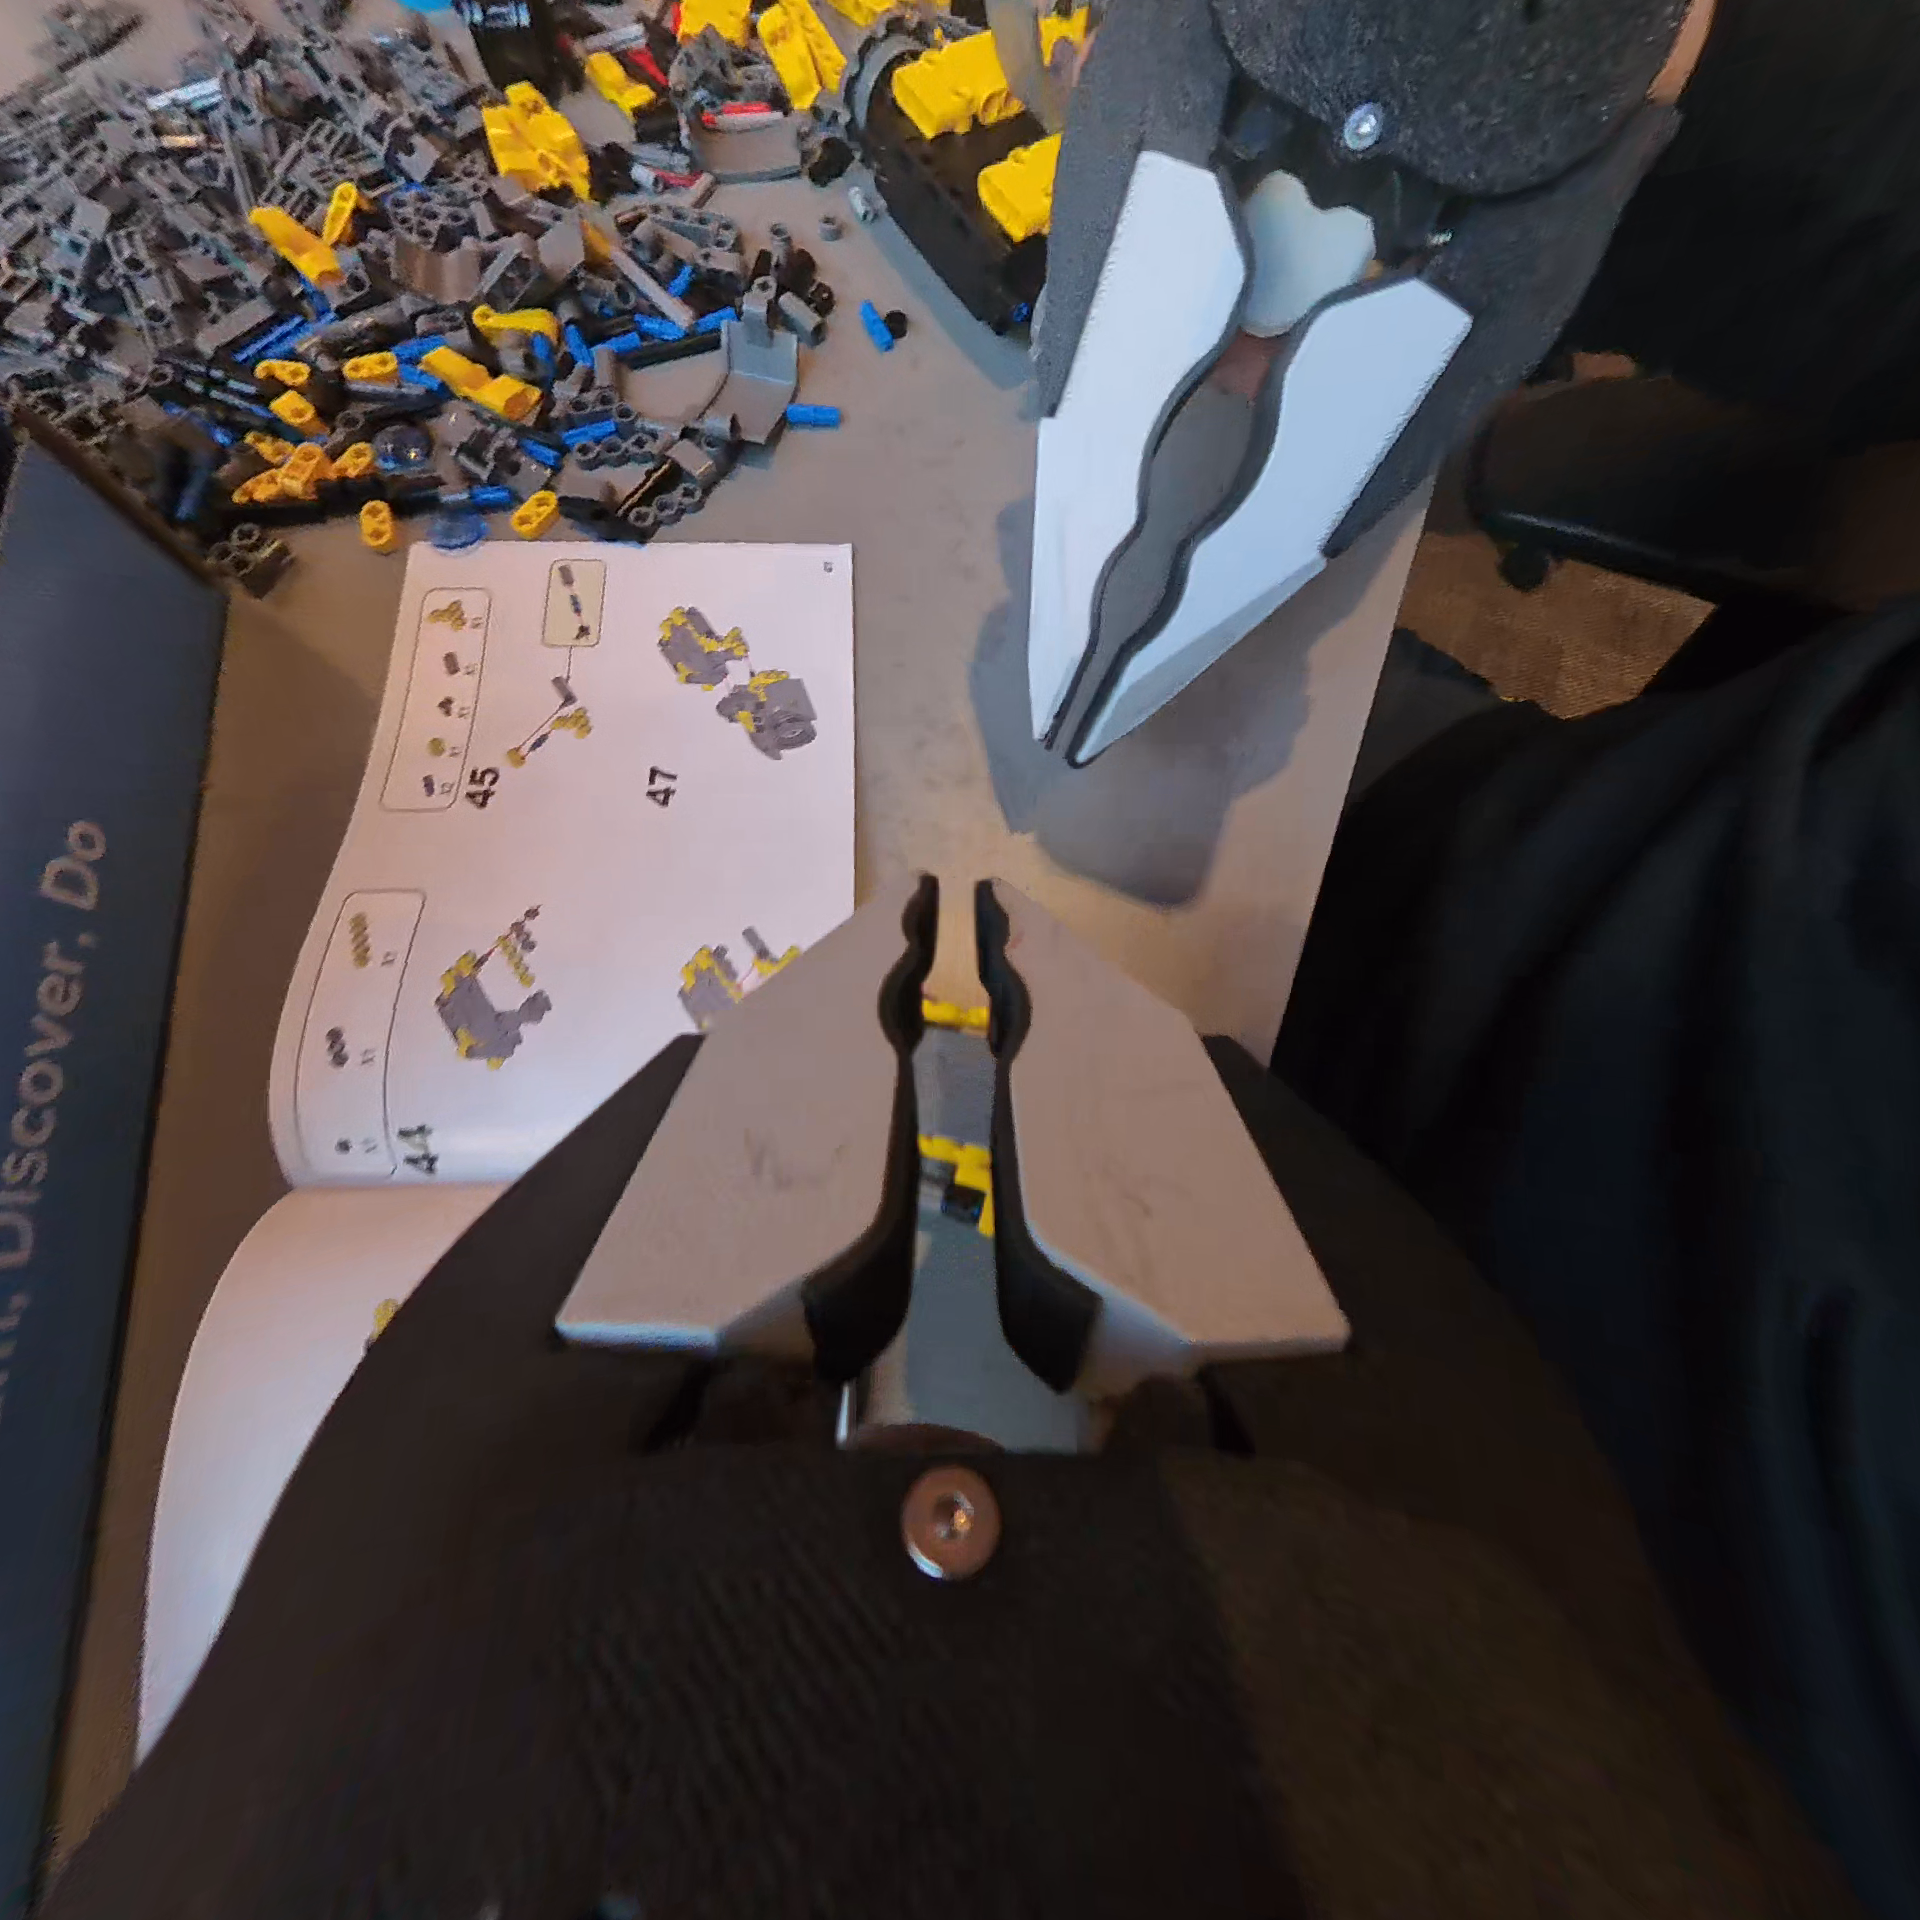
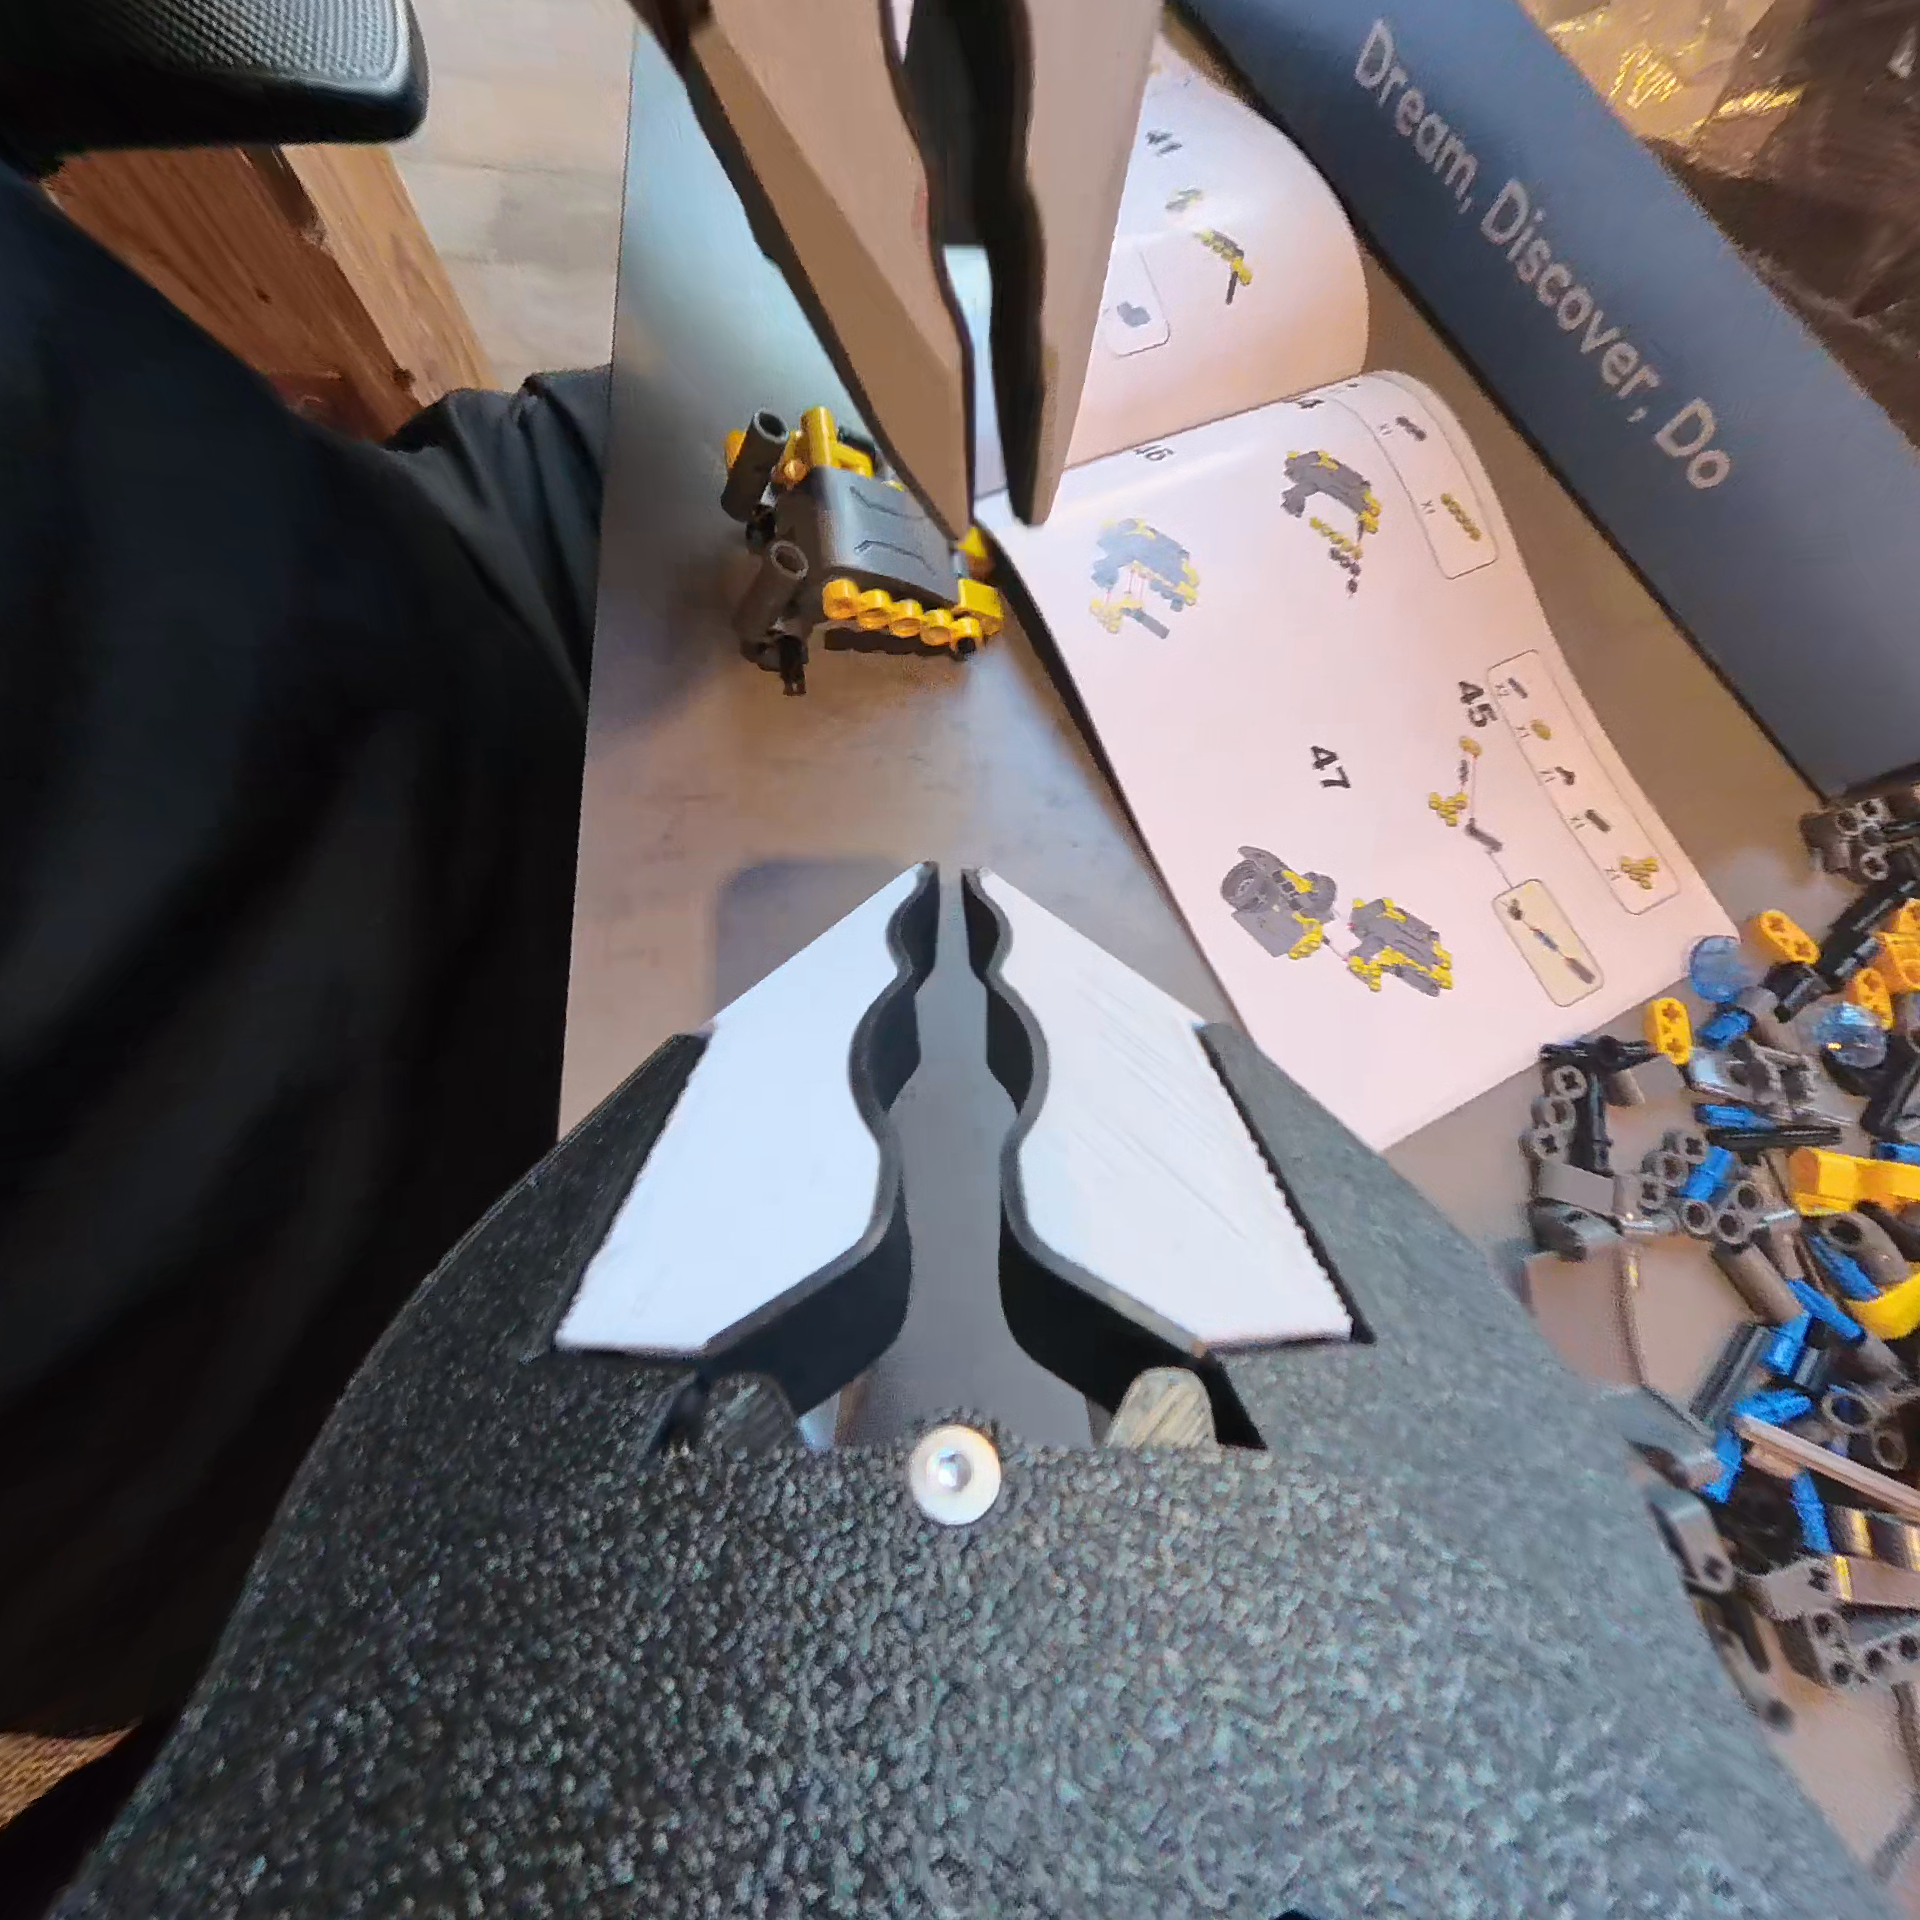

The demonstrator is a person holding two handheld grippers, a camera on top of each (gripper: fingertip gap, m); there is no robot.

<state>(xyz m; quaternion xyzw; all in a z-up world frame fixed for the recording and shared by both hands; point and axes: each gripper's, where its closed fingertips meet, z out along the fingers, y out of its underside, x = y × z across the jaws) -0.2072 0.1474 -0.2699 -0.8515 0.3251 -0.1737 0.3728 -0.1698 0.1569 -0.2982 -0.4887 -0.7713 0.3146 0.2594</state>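
Filling the lower half of the left wrist view, the left gripper (image 1: 956, 894) shows a narrow gap between its tips and grips nothing, hiding most of a grey-and-yellow brick assembly (image 1: 954, 1091) glimpsed through that gap, beside the open instruction booklet (image 1: 623, 831); the right gripper (image 1: 1060, 743) slants down from the upper right, tips all but touching above the grey table (image 1: 935, 468), with loose bricks (image 1: 416, 312) heaped upper left. Right wrist view: the right gripper (image 2: 948, 878), nearly closed and empty, hovers centre frame, while the left gripper (image 2: 992, 514), cut off at the top edge, stands just over the assembly (image 2: 862, 551), though contact is unclear.
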